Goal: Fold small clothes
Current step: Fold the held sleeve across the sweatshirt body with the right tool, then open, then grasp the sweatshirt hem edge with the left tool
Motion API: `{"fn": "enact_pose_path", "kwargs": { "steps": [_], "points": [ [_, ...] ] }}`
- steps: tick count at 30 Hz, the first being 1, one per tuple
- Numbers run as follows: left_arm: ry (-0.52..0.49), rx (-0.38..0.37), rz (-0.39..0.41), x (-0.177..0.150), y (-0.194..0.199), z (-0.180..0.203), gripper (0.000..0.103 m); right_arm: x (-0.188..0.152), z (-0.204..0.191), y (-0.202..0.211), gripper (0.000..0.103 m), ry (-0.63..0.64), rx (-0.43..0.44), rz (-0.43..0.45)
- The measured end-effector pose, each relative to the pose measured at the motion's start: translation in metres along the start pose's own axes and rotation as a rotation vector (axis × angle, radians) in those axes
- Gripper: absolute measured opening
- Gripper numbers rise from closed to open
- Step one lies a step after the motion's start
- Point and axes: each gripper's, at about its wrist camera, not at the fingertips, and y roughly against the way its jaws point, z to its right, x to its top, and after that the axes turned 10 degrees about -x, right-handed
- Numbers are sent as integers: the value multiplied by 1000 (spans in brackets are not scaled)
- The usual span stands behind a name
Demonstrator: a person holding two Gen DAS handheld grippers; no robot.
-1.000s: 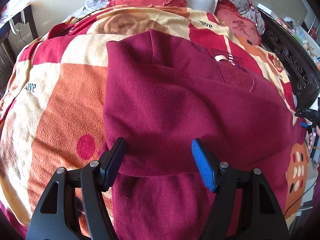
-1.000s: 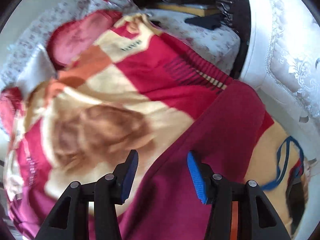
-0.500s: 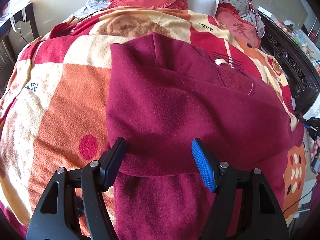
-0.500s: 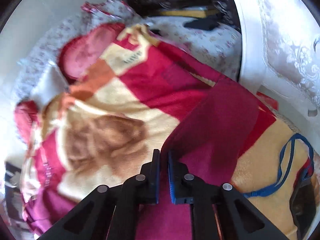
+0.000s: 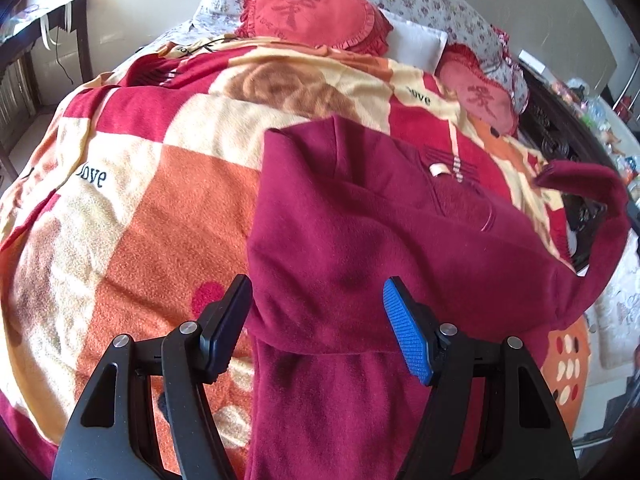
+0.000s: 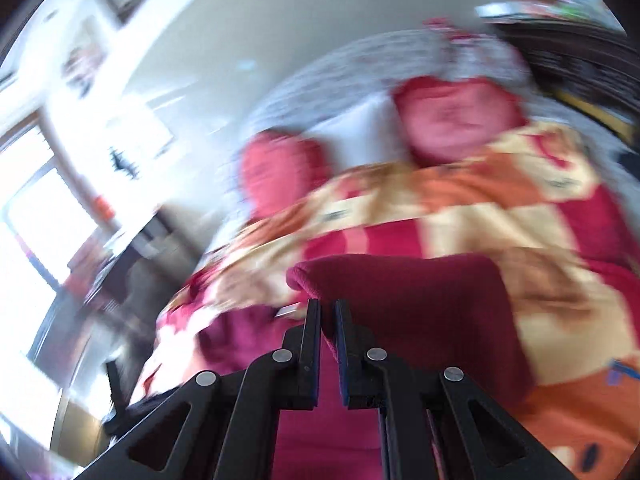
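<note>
Maroon fleece garment (image 5: 360, 248) lies spread on the bed, over a blanket (image 5: 132, 208) checked in orange, cream and red with the word "love" printed on it. My left tongs (image 5: 316, 322) hang wide open just above the near part of the garment, one black finger at its left edge and the blue-padded finger (image 5: 406, 338) over the cloth, gripping nothing. A fold crosses the garment right between these fingers, with a lower layer of the same fabric running down toward me. Off to the right in the left wrist view, a long strip of the garment, a sleeve or side flap (image 5: 592, 216), is lifted off the bed and arcs up into the air. My right tongs (image 6: 328, 320) are pinched nearly together on that maroon cloth (image 6: 400, 304), whose rolled edge stands up just ahead of the fingertips; this view is heavily blurred. At the head of the bed sit two red heart-shaped cushions (image 5: 312, 12) with a white pillow (image 5: 416, 44) between them, against a floral sheet (image 5: 440, 4). I see no container holding anything here that I can make out.
</note>
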Motion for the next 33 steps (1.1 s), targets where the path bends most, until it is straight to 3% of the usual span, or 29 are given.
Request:
{"fn": "enact_pose_path", "kwargs": {
  "steps": [4,9,10,14,16,18,22,32,33],
  "points": [
    [64,-60,-10,2,-1,-10,68,-38,-57,-47,7,102,105,-127],
    [78,-100,-16,1,1,-11,68,-102,-86,-117,7,192,37,-377],
    [71,-108,-13,0,1,-9,68,-108,-85,-120,7,206,27,-394],
    [53,-147,-13,0,-2,-2,68,-125,-79,-112,18,237,6,-400],
    [47,-164,-19,2,-7,3,68,-124,-75,-107,33,222,19,-398],
    [49,-174,-18,4,-12,7,68,-122,-72,-100,39,208,25,-379],
    [27,-184,-51,7,-31,20,68,-107,-74,-88,39,220,29,-306],
    [-37,-237,-100,13,-70,48,68,-106,-74,-84,40,183,40,-284],
    [-37,-240,-106,14,-74,48,64,-105,-69,-81,40,174,34,-279]
  ]
}}
